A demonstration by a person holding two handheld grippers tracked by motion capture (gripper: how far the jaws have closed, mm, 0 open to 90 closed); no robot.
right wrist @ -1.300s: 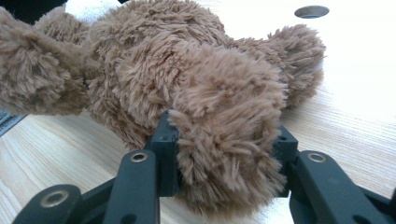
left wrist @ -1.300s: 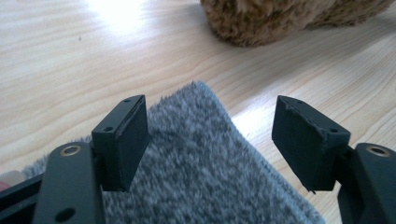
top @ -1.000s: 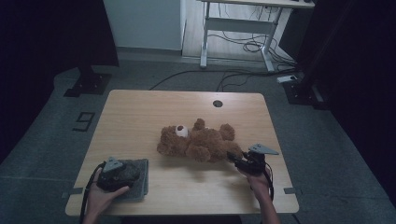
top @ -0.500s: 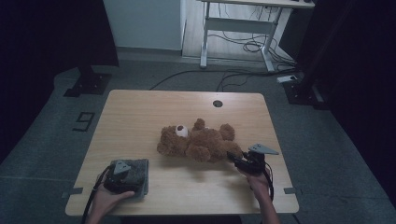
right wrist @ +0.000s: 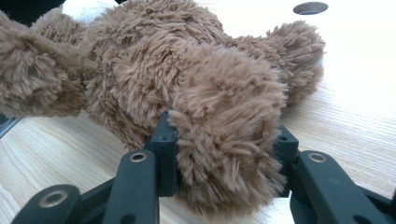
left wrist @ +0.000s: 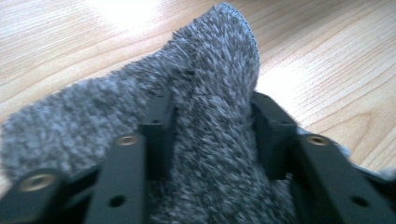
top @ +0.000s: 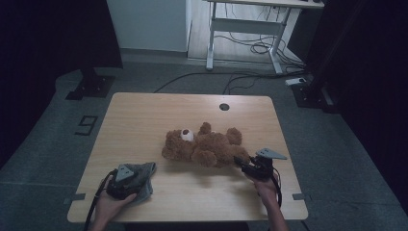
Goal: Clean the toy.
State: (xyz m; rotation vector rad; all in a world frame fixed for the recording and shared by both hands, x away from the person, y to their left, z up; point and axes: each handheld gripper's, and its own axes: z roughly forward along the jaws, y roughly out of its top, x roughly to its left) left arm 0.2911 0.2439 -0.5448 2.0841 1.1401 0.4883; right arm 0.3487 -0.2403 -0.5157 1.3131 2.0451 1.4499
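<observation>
Since a second ago, the left gripper has been settling onto the grey cloth at the table's seven o'clock corner, and its jaws have just been closing, with a fold of the fuzzy fabric bunched between them. In the left gripper view the cloth is rising in a ridge between the two black jaws, and both pads seem to be pressing into it, so I am reading this as a grip being taken on the cloth. The right gripper is sitting where it was, at about four o'clock on the wooden table.

That right gripper is clamping a paw of the brown teddy bear; in the right gripper view the plush limb is filling the gap and both jaws are biting into the fur. The bear is lying on its back just right of the table's centre, head toward nine o'clock.

As for progress, both things are now in hand, which looks like the opening step. Nothing is lifted yet: cloth and bear are both resting on the tabletop, well apart. Whatever the cloth is meant to do to the bear is still to come.

Both forearms are coming in from six o'clock, the left hand low behind its gripper, the right hand angling its gripper toward ten o'clock.
</observation>
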